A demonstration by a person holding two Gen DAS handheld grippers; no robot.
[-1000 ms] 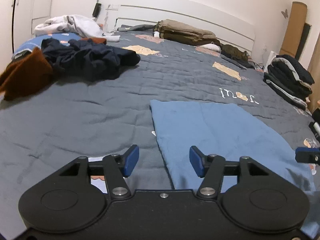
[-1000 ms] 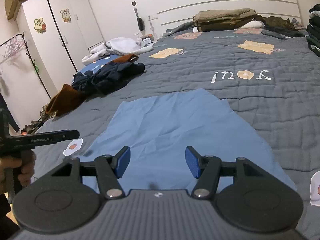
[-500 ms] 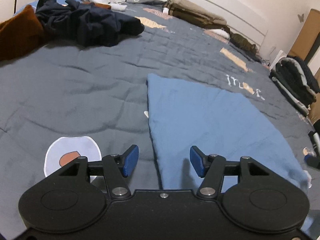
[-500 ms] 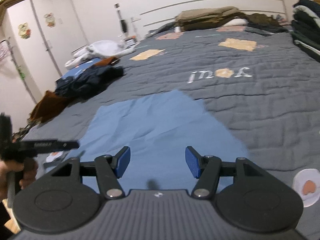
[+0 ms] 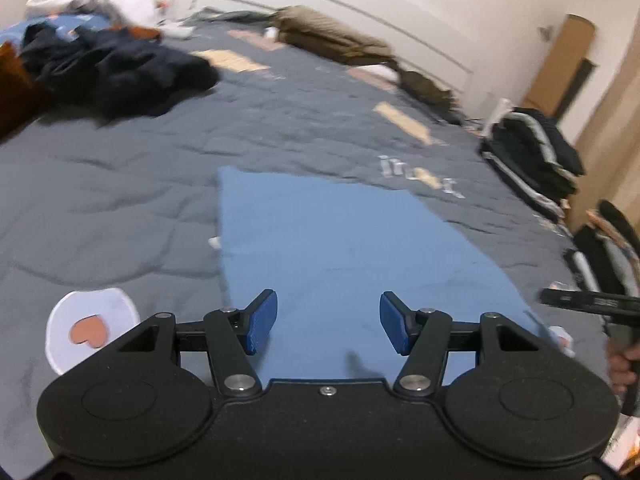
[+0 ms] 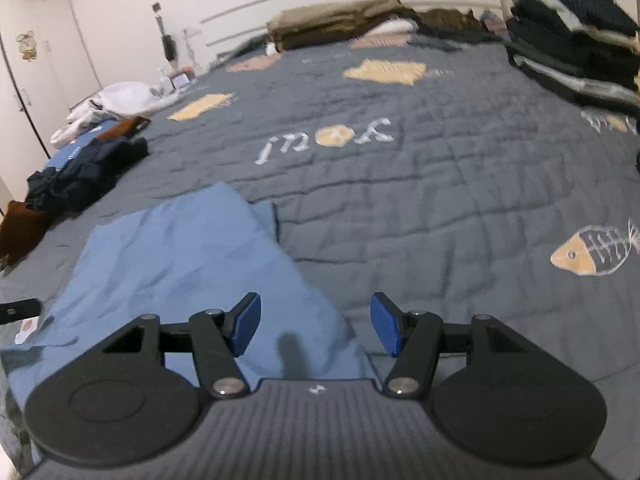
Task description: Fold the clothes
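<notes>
Lying flat on the grey quilted bed [image 6: 460, 208], the blue garment [image 5: 340, 248] runs lengthways away from both claws, its near end just below them. The left claw [image 5: 328, 322] hovers over the near left part of the cloth, jaws partly open and empty, the garment's left edge just beside its left pad. The right claw [image 6: 316, 328], likewise partly open and gripping nothing, straddles the garment's right edge, which cuts diagonally between its pads. Each claw appears about equally near its own side, so the next move likely turns on pinching the two near corners. Heaps of clothes [image 5: 116, 68] wait well apart, up the bed.
</notes>
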